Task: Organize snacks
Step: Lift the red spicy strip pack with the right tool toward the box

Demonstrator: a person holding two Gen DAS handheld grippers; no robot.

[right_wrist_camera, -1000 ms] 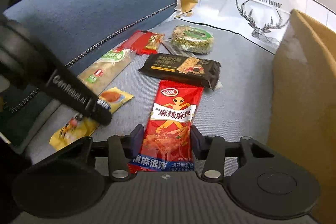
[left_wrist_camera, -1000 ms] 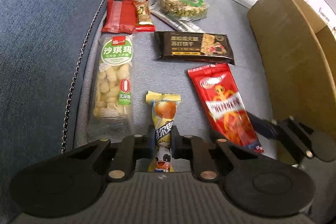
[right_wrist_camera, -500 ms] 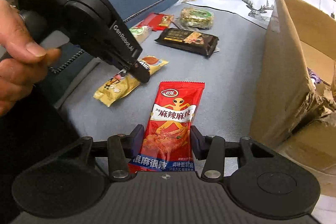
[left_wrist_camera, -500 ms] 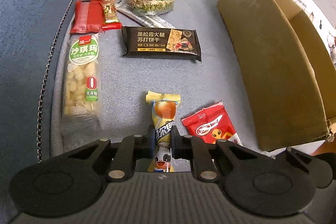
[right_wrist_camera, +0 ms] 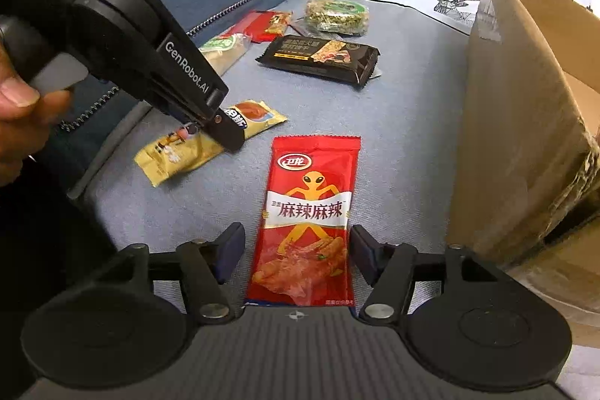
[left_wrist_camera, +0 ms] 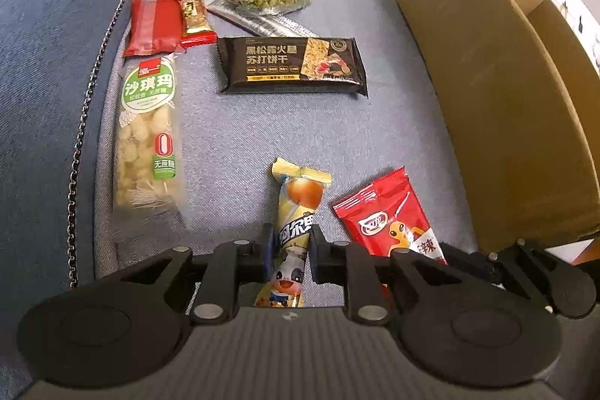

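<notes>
Two snacks sit between our jaws on the grey cushion (left_wrist_camera: 393, 122): the yellow milk-candy stick (left_wrist_camera: 296, 231) in the left gripper (left_wrist_camera: 290, 252), the red spicy strip pack (right_wrist_camera: 307, 216) in the right gripper (right_wrist_camera: 296, 253), near the cardboard box (right_wrist_camera: 525, 107) at right. Left jaws have just been opening and stand narrow, pads beside the wrapper; whether they still pinch it we cannot tell. Right jaws have just been opening and stand wide, clear of both pack edges. Risks, as we judge them: the slick stick slides out on lifting; the flat pack buckles or escapes a shallow edge grip; both grippers crowd each other toward the box.
</notes>
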